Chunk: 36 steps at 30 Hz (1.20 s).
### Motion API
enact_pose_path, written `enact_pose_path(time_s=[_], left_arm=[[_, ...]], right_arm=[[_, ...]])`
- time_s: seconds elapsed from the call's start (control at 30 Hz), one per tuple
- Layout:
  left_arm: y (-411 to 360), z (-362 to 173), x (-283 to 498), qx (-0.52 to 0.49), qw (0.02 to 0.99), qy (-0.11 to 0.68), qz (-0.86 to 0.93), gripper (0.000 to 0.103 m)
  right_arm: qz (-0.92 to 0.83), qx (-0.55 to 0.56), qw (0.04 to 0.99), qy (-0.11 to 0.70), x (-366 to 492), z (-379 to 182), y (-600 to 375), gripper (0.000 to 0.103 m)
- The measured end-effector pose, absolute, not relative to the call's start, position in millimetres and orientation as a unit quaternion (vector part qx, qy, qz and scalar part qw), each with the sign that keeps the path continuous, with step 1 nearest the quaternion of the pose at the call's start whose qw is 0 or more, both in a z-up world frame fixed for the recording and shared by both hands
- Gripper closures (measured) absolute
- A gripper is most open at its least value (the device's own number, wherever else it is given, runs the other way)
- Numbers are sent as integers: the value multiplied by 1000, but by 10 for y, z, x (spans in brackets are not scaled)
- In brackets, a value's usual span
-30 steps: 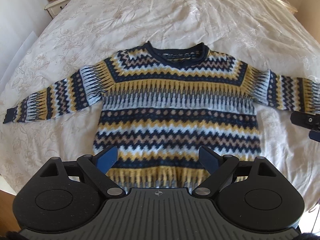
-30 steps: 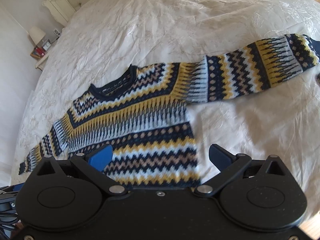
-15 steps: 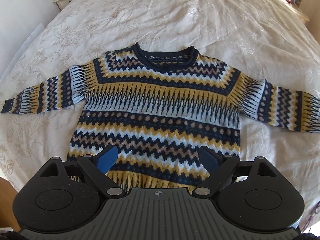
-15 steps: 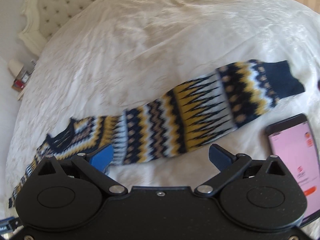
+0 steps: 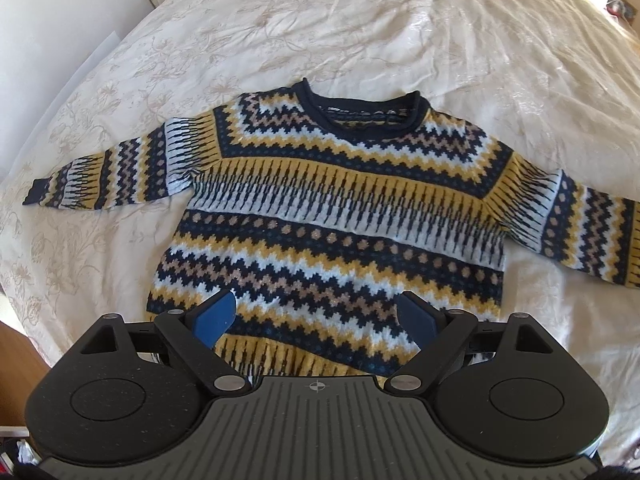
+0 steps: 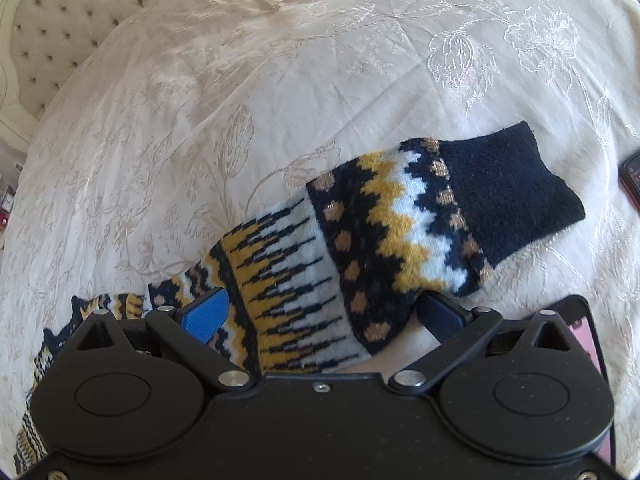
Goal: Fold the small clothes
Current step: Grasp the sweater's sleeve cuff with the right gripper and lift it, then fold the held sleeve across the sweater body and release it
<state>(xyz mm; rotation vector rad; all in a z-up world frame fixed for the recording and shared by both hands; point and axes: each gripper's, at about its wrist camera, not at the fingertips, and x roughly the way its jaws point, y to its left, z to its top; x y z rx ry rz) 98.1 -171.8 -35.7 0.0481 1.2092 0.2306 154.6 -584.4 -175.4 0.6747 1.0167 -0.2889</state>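
Softly knitted and thick, the sweater (image 5: 332, 216) lies spread face up on the bed (image 5: 360, 32), its body straight ahead of the left tongs (image 5: 316, 316) and its hem just under their tips. It looks limp and fairly light, not slippery; it should drape and bunch where lifted and drag a little on the bedspread, so a pinch through both layers near an edge seems the sound hold. The left tongs stand wide with nothing between them. The right tongs (image 6: 324, 312) are also wide, having just closed a little, and one sleeve (image 6: 360, 240) runs between their fingers without the pads pressing on it; its dark cuff (image 6: 508, 196) lies ahead and to the right of them. That cuff, or the patterned band just behind it, looks the natural place to grip for folding the sleeve inward. A phone (image 6: 584, 336) lies just right of the right tongs; its pink screen shows no legible writing, and no label can be read on the sweater
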Motion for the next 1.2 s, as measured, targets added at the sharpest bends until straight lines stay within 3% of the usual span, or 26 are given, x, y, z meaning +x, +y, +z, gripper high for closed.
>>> enact_pose_path(time_s=[0.07,0.13,0.2,0.53,0.83,1.2], left_arm=[[-1666,-373,983,20,815,568,111,15],[-1598,-394,984,19,815,568,111,15],[-1524,-415,991,19,816,567,110,15],[-1029,-597,1141,35,819,569,67,15],[-445,-612,1318,53,833,549,39,15],[291,-747,1408,50,833,549,48,15]], right_arm=[[-144,305,815,471,1587,-1761,-5847,23],[-148,302,816,470,1614,-1775,-5857,59],[-144,320,813,465,1622,-1791,-5884,81],[-123,267,854,428,1746,-1239,-5323,83],[-18,175,892,416,2168,-669,-3823,83],[115,93,876,458,2502,-1056,-1838,83]])
